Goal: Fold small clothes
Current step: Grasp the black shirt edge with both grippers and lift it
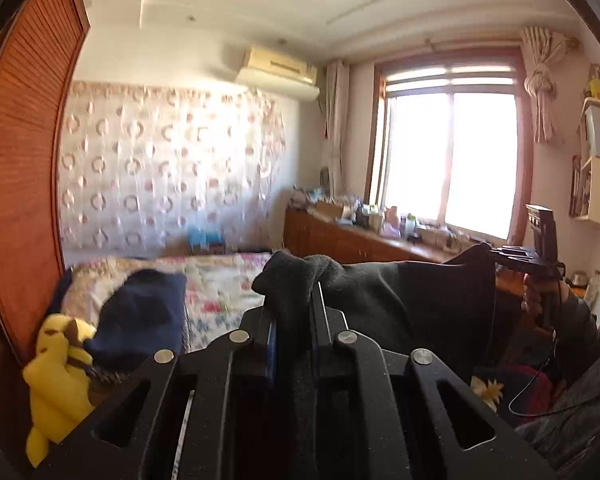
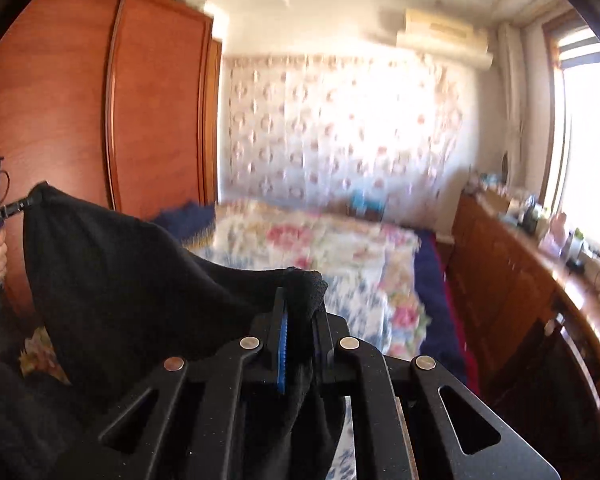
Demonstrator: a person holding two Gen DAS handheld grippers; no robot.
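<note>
The left gripper (image 1: pixel 292 312) and right gripper (image 2: pixel 300 316) are each clamping a corner of the black garment (image 1: pixel 400 300), holding it stretched in the air above the floral bed (image 2: pixel 320 248); next, I judge, lowering it flat for folding

Bed (image 2: pixel 320 240) blurred – black garment (image 2: pixel 120 280) hides near end (left).

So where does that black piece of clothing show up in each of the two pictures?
Left wrist view: the black garment fills the centre and right, pinched in the left gripper and stretching to the right gripper.
Right wrist view: it spans left to centre, clamped in that view's own gripper at centre.
Shared landmark: the floral bedspread behind it.
</note>
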